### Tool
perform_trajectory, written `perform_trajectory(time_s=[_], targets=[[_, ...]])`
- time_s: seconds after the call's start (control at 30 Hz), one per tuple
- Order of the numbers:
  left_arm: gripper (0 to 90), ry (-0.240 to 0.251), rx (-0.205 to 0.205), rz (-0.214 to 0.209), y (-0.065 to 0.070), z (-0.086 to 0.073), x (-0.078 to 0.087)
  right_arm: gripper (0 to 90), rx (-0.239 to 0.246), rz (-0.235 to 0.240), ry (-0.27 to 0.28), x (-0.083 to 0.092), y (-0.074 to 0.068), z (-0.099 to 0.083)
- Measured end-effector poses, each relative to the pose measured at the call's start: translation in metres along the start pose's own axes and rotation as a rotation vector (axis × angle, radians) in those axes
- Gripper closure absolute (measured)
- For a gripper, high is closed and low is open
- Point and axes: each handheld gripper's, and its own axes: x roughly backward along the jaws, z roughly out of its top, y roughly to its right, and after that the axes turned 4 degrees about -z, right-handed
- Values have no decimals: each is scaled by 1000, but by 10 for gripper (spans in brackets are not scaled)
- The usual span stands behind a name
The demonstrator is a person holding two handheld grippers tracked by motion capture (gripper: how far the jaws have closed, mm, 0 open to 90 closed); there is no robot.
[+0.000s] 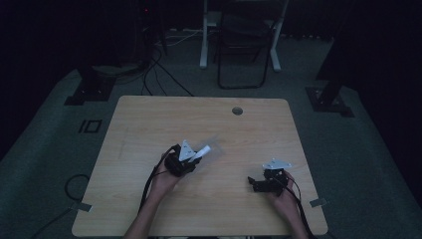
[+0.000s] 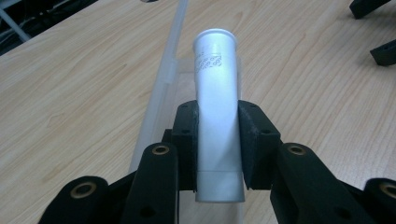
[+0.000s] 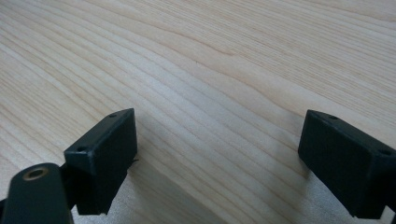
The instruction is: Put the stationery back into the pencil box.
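Tube's print (image 2: 208,62) (small grey marks) unreadable

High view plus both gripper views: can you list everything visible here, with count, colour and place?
tube: 1, white/silver, clamped between the left gripper's pads, flanged end pointing away
clear box: 1, transparent, lying on the table beside and under the tube
table: 1, light wood, centre of the high view
hole: 1, grey, near the table's far edge
chair: 1, dark frame, on the floor beyond the table
white stand: 1, by the chair
stand bases: 2, black, on the floor left and right of the table
cables: several, black, on the floor at far left
left gripper: 1, black, shut on the tube
right gripper: 1, black, open above bare table
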Motion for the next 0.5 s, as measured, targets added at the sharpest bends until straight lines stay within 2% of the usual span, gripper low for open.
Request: perform_trajectory(time_s=[0.5], targets=[[708,-7,-3,18,-3,-3,-5,116,0,0,0,0,0,0]])
